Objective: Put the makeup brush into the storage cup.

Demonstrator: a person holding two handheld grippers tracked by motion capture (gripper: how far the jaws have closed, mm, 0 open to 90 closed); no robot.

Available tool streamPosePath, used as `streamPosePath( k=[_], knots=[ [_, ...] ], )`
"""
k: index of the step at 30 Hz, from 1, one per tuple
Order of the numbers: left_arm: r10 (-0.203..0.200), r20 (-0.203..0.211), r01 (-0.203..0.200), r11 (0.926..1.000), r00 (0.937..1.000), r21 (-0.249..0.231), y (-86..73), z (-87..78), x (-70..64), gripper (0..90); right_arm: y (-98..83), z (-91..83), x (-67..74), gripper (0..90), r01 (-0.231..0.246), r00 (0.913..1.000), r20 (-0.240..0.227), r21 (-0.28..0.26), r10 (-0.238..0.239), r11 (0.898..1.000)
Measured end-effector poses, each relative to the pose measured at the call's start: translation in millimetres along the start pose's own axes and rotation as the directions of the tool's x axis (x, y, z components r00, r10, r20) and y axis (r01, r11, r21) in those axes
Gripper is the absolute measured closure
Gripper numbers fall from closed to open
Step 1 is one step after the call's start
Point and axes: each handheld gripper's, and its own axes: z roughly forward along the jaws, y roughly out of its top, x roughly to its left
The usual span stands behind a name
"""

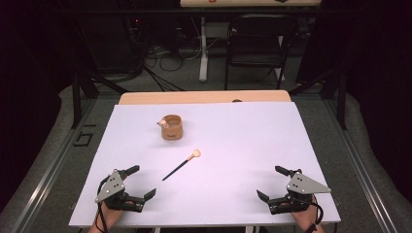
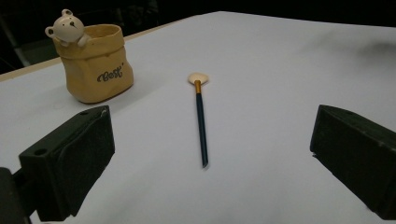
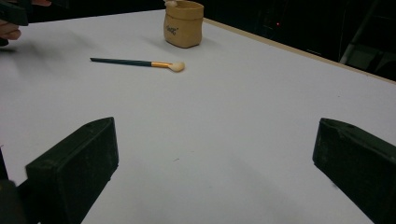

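- Black jaws of the left gripper stand spread wide w/ nothing between them, low at the near-left edge of the table; that gape suits a straddle of a thin handle, so it looks set for a pickup.
- Right gripper mirrors it at the near-right edge, jaws equally wide & empty, well apart from everything; prob. parked as the spare hand.
- White table sheet is bare around both grippers, so either has a free path forward.
- Makeup brush lies flat near the table's middle, closer to the left gripper. Its dark handle tip points back toward that gripper, and its pale bristle head points away, toward the pot. Left gripper view looks almost straight along it, i.e. lined up for a reach.
- Farthest: tan sack-shaped ceramic pot w/ a small bear figure on its rim, upright, mouth open, just beyond the brush. Likely the holder the brush goes into.
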Motion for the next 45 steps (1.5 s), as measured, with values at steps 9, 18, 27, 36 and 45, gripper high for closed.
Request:
streamPosePath(
  k=[9, 18, 27, 36, 45],
  knots=[
    [-0.001, -0.002, 0.001, 0.9998, 1.0000, 0.019, 0.6, 3.9, -0.6, 0.0, -0.9, -1.5, -0.3, 0.0, -0.004, 1.0000, 0.004, -0.001, 0.004, 1.000],
    [0.008, -0.008, -0.008, 0.9992, 0.9999, 0.038, 1.3, 10.5, -0.8, 0.0, -2.6, -1.6, -1.7, 0.0, -0.019, 0.9997, 0.018, -0.012, 0.019, 1.000],
    [-0.005, -0.015, 0.005, 0.9987, 0.9999, 0.050, 3.9, 18.0, 2.3, 0.0, -1.6, -1.2, -1.2, 0.0, -0.009, 0.9996, 0.026, -0.006, 0.009, 1.000],
    [0.005, -0.025, -0.003, 0.9975, 0.9997, 0.070, 16.3, 24.8, 3.5, 0.0, -2.1, 0.1, -1.0, 0.0, -0.013, 0.9997, 0.023, -0.003, 0.013, 1.000],
    [0.011, -0.025, -0.008, 0.9936, 0.9996, 0.113, 23.9, 32.1, 7.7, 0.1, -1.4, -0.5, 1.3, 0.0, -0.006, 0.9998, 0.021, -0.007, 0.006, 1.000]
  ],
)
